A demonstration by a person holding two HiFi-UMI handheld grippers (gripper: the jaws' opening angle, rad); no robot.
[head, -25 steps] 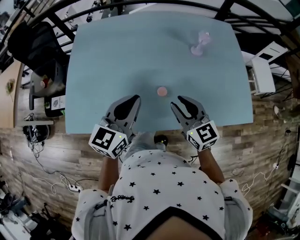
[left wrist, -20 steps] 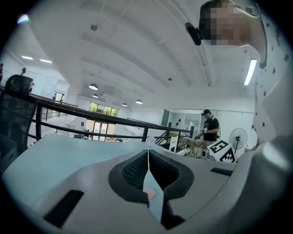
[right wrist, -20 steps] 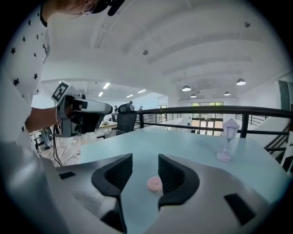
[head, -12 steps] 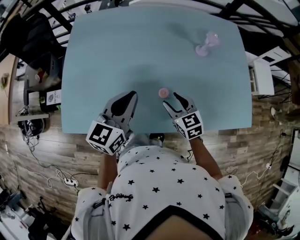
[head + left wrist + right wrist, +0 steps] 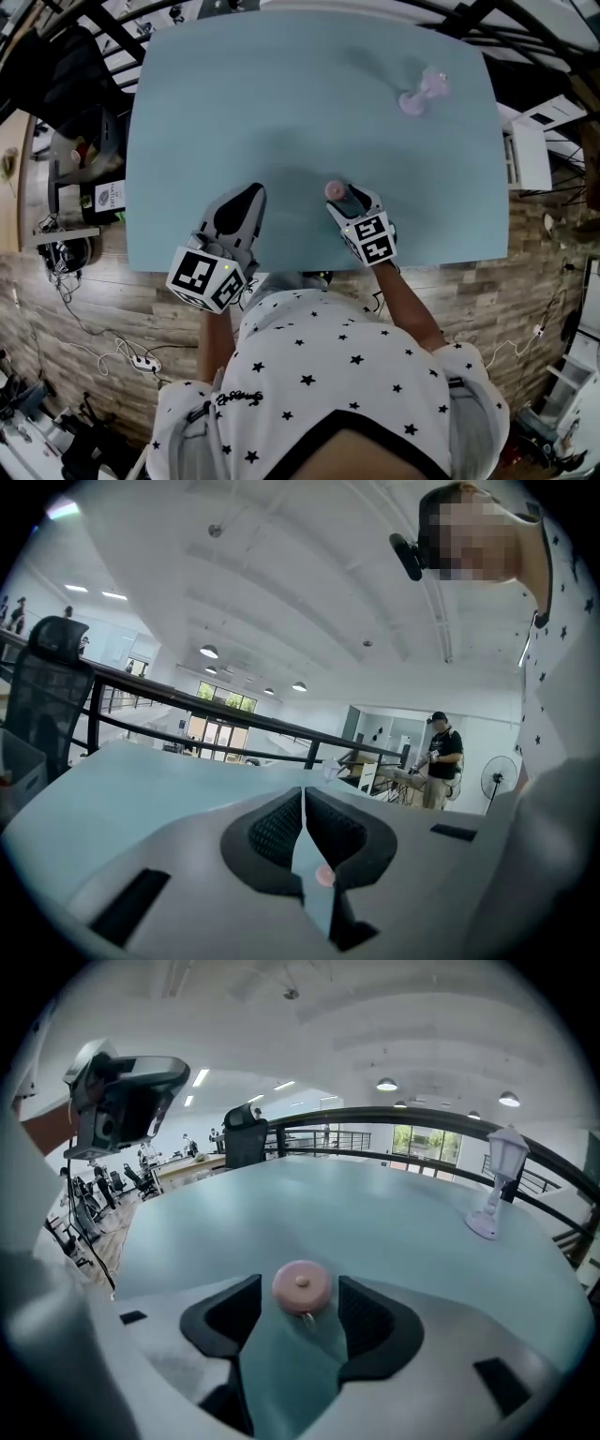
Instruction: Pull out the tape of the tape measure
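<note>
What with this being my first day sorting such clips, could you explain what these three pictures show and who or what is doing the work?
No robot here: a person at a pale blue table holds a two-jaw gripper in each hand. The head view comes from a camera on the person's head, looking down. The other two views come from cameras riding on the grippers, each looking along its own jaws. On the table are a small round pink tape measure and, farther off, a small lantern-shaped ornament. The left gripper is shut and empty. The right gripper has its jaws opening, with the tape measure between them but not pressed, so nothing is held.
</note>
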